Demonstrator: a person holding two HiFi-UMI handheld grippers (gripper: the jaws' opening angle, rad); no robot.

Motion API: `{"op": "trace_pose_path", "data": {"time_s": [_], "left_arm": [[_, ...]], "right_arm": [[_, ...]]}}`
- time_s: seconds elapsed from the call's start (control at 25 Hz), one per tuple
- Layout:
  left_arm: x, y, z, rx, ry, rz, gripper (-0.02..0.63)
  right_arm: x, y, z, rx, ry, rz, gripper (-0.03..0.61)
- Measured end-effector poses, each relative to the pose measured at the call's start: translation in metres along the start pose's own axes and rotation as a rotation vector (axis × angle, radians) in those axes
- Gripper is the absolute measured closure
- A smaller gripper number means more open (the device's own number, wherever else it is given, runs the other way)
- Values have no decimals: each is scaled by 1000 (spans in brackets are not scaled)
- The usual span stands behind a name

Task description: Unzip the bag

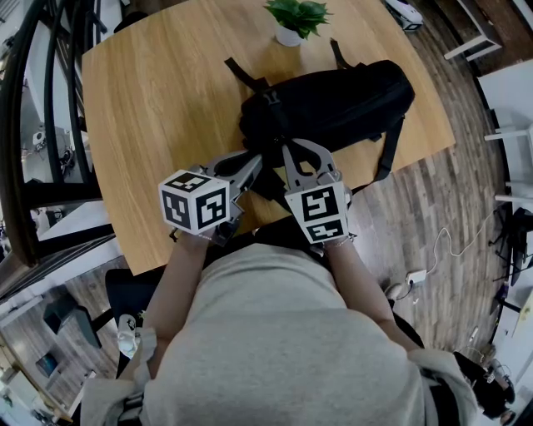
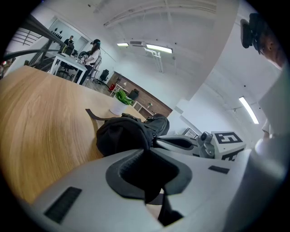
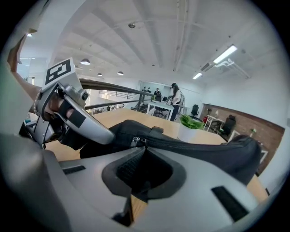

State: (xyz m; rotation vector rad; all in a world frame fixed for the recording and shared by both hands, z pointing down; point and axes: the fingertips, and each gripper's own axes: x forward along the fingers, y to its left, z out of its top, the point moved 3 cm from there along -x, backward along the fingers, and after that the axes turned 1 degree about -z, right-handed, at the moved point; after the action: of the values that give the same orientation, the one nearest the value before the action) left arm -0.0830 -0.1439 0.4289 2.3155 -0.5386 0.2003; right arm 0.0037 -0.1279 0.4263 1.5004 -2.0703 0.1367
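Both tools are pinched narrow at the near end of the bag (image 1: 333, 100). The bag lies across the wooden surface (image 1: 166, 100), with that end close to the edge nearest me. The left tool (image 2: 146, 150) is clamped on a fold of the bag's black fabric. The right tool (image 3: 144, 148) has its tips together right at the zipper pull (image 3: 136, 141). I judge the tab is caught between them, though it is dark in there.

My main worry is the tab. It is a small thing in a thin pinch, and a pull off the line of the zipper track (image 3: 195, 144) could let it slide out. The left hold is on soft cloth, not on anything stiff. If that fold stretches, the whole bag may drag along with the right tool instead of the slider running. Loose fabric near the slider could also jam it. The potted plant (image 1: 291, 25) stands just beyond the bag, so a sliding bag could nudge it.
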Motion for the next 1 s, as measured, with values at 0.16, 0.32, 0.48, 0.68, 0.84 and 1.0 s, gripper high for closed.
{"op": "trace_pose_path", "data": {"time_s": [0.16,0.32,0.48,0.68,0.84,1.0], "left_arm": [[0,0,0,-3,-3,0,568],[1,0,2,-8,-11,2,568],[-1,2,3,-3,-17,16,568],[-5,3,6,-10,-53,29,571],[-7,3,9,-14,-78,50,574],[-7,4,12,-20,-104,88,575]], "right_arm": [[4,1,2,19,-3,25,551],[8,2,6,19,-7,47,542],[6,4,5,24,0,66,569],[-8,-4,4,37,-2,62,569],[-14,-13,4,56,1,68,569],[-16,-30,0,67,0,66,569]]}}
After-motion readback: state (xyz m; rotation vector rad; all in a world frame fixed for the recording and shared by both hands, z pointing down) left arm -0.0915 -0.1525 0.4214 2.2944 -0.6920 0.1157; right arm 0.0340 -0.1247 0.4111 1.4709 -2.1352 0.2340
